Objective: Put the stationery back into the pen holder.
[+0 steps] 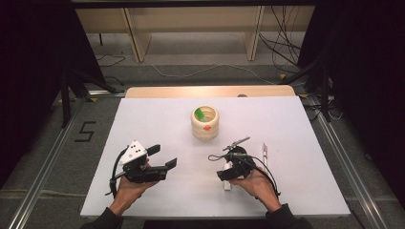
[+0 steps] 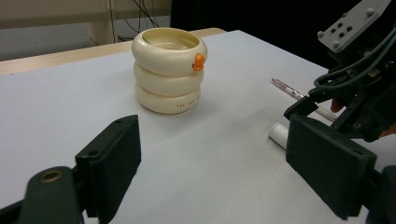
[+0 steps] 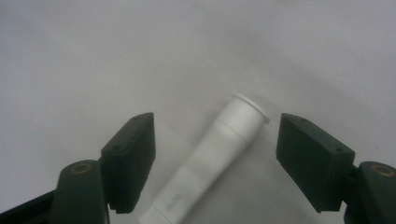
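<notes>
One white tube (image 3: 212,158) lies flat — flanged end away from right tongs (image 3: 212,158).

Open white table (image 1: 157,124) all around the left gripper (image 1: 162,156). Cream ring holder (image 1: 205,123) upright at centre back, well apart from both hands. White tube (image 3: 205,163) lying between the right gripper (image 3: 215,154) jaws, untouched, bare surface ahead. Thin pen (image 1: 264,151) just beside, on the right.

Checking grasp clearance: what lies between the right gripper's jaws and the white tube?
Nothing but bare white table. In the right gripper view, the white tube lies between the open right gripper, touching neither pad.
</notes>
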